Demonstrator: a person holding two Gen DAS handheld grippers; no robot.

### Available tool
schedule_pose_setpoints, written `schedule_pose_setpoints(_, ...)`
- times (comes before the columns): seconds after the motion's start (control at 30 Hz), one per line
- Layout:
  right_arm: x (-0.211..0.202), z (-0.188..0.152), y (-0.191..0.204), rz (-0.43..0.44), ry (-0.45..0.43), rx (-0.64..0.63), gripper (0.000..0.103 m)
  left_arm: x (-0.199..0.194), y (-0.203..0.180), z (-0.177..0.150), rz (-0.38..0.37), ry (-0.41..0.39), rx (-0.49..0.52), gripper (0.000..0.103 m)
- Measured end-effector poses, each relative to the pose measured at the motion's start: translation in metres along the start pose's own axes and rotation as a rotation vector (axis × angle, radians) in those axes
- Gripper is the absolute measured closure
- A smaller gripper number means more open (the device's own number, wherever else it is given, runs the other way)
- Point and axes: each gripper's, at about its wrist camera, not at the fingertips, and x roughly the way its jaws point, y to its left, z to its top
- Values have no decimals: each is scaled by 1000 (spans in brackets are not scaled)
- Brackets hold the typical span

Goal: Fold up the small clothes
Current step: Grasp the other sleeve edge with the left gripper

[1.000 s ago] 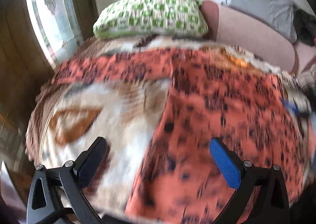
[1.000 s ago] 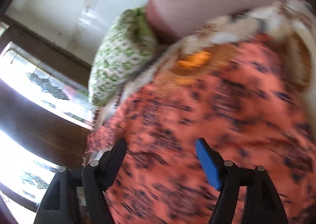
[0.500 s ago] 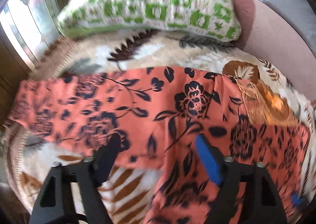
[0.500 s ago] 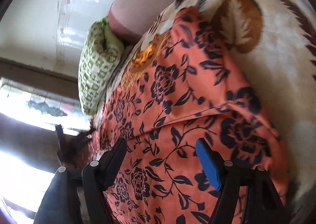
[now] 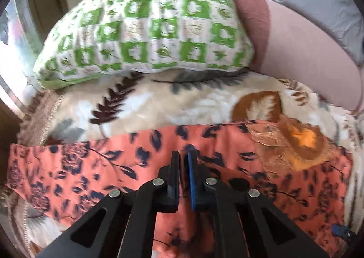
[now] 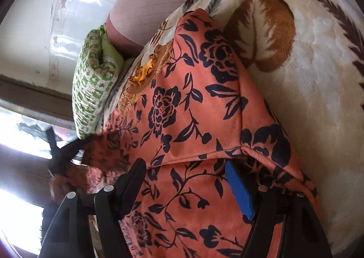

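An orange garment with a dark floral print (image 5: 91, 167) lies spread on a cream leaf-patterned blanket (image 5: 182, 103). It also shows in the right wrist view (image 6: 182, 103). My left gripper (image 5: 183, 155) is shut on the garment's cloth near its far edge. My right gripper (image 6: 184, 167) is open, its fingers straddling a folded seam of the garment. The left gripper shows as a dark shape at the garment's far end in the right wrist view (image 6: 61, 153).
A green and white checked pillow (image 5: 147, 30) lies at the head of the blanket, also in the right wrist view (image 6: 93, 89). A pink bolster (image 5: 307, 57) and a grey cloth (image 5: 323, 3) lie behind. A window is at the left.
My left gripper has closed on the garment's cloth. The right gripper has come closer to the garment and stays open.
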Motion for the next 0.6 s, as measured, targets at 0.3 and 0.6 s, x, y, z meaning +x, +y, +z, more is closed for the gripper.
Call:
schedule_pose_setpoints(0.3,10,-4,17,-84,-13,-145,26,0,124,-64,118,82,-241,61)
schedule_pose_setpoints(0.6,9,-11,18,-92,-48,-172,24,-40,333,-146,251,75,-783,38)
